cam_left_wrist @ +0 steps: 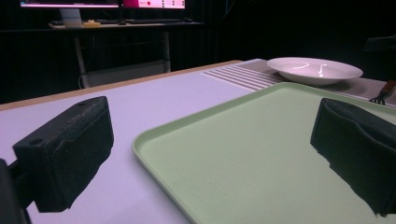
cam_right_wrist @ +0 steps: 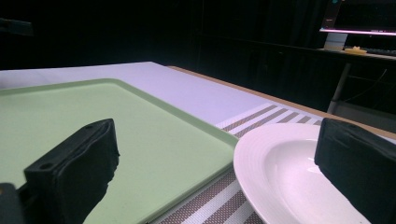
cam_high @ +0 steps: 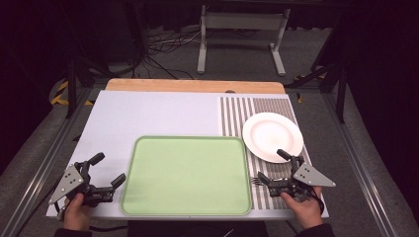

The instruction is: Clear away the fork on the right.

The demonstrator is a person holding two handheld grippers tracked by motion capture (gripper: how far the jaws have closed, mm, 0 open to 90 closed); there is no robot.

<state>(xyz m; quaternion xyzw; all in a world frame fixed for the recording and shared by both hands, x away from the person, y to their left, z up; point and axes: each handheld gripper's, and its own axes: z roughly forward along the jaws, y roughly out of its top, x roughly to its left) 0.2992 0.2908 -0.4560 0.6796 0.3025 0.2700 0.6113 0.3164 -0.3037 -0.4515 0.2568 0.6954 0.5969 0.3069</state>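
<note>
— Where's the tray (cam_high: 187,175)?
— Mid-table, bare, plate (cam_high: 272,136) right of it on a striped mat (cam_high: 237,114).
— Grippers?
— Left gripper (cam_high: 109,170) and right gripper (cam_high: 272,165) (either side) both gape, holding nothing.

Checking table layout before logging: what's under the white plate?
The white plate sits on a striped placemat, which lies on the white table cover. The plate hides the mat directly beneath it.

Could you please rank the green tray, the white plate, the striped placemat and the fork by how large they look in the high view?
1. Green tray
2. Striped placemat, partly covered by the plate
3. White plate
4. Fork, partly hidden beneath the right gripper
</note>
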